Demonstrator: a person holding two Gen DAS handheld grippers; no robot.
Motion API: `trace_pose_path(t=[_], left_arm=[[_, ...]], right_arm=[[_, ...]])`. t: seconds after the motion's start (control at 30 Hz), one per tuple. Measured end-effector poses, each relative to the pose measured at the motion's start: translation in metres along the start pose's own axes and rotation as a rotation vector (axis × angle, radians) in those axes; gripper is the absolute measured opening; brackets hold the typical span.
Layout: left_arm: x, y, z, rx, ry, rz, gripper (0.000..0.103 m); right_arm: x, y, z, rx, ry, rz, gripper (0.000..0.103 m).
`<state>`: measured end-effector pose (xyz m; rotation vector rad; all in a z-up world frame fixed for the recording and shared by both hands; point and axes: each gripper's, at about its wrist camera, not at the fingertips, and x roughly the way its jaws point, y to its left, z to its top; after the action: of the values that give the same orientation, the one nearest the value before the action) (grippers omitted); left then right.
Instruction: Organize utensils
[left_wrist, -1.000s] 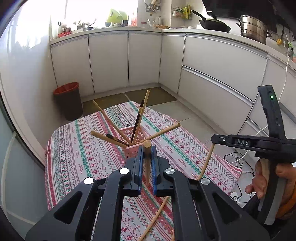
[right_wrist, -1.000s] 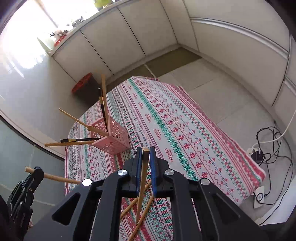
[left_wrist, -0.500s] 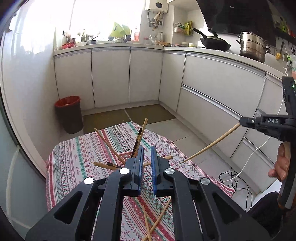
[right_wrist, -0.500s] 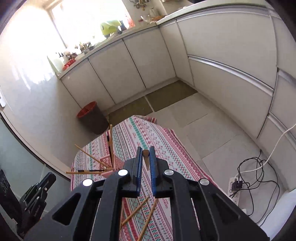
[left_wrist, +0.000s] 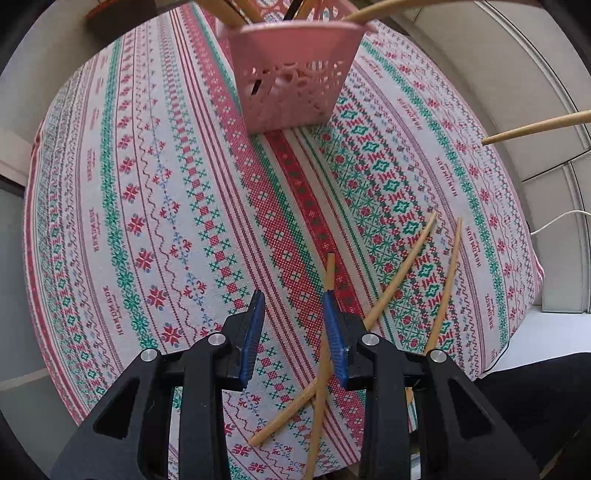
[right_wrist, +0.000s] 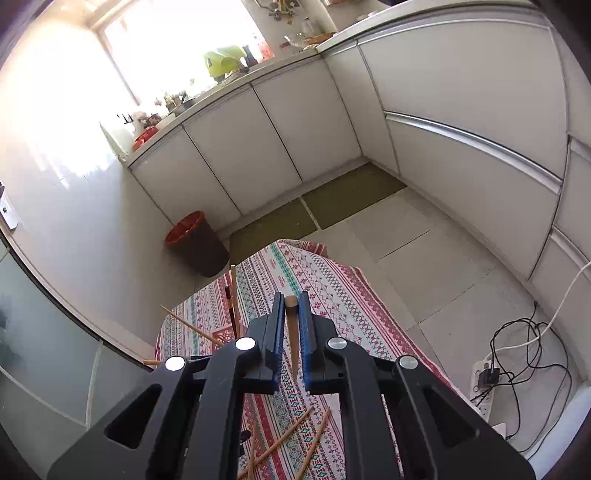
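Observation:
A pink lattice basket (left_wrist: 291, 74) stands at the far end of the patterned tablecloth (left_wrist: 147, 206) and holds several chopsticks. My left gripper (left_wrist: 293, 299) is open and low over the cloth; a loose wooden chopstick (left_wrist: 325, 332) lies just inside its right finger. Two more chopsticks (left_wrist: 402, 269) lie to the right. My right gripper (right_wrist: 291, 299) is high above the table and shut on a wooden chopstick (right_wrist: 292, 332), whose tip shows at the right in the left wrist view (left_wrist: 535, 127). The basket (right_wrist: 225, 336) is partly hidden behind the right gripper.
A red-rimmed bin (right_wrist: 195, 243) stands on the floor beyond the table. White kitchen cabinets (right_wrist: 277, 122) run along the walls. A power strip with cables (right_wrist: 487, 376) lies on the floor at the right. Loose chopsticks (right_wrist: 288, 435) lie near the table's front.
My left gripper has let go of its chopstick, opened, and dropped down over the loose chopsticks on the cloth. My right gripper has lifted its chopstick high above the table.

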<state>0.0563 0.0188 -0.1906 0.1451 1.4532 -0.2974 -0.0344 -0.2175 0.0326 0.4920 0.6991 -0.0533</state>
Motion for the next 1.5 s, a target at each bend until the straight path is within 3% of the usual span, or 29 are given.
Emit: trace_pose_path(t=[0.17, 0.47, 0.73, 0.8, 0.83, 0.9, 1.13, 1.5], left_arm=[[0.018, -0.003, -0.003, 0.005, 0.03, 0.002, 0.032], [-0.007, -0.011, 0.004, -0.003, -0.022, -0.089, 0.038], [0.005, -0.03, 0.007, 0.002, 0.004, -0.147, 0.039], [0.009, -0.037, 0.008, 0.021, 0.008, -0.135, 0.028], [0.011, -0.039, 0.008, 0.032, 0.015, -0.135, 0.007], [0.014, -0.049, 0.01, 0.052, 0.02, -0.136, 0.004], [-0.021, -0.069, 0.002, 0.102, -0.099, -0.123, 0.004], [-0.115, -0.063, -0.056, 0.144, -0.356, -0.174, 0.004]], right_arm=[[0.01, -0.002, -0.002, 0.001, 0.017, -0.001, 0.008], [0.014, -0.006, -0.004, 0.011, 0.02, -0.019, 0.008], [0.023, -0.019, -0.004, 0.044, 0.052, -0.023, 0.008], [0.024, -0.022, -0.004, 0.049, 0.055, -0.026, 0.008], [0.025, -0.024, -0.004, 0.052, 0.056, -0.027, 0.008], [0.026, -0.027, -0.003, 0.058, 0.06, -0.027, 0.008], [0.024, -0.032, 0.0, 0.067, 0.062, -0.02, 0.008], [-0.021, -0.016, 0.014, 0.014, -0.009, 0.005, 0.008]])
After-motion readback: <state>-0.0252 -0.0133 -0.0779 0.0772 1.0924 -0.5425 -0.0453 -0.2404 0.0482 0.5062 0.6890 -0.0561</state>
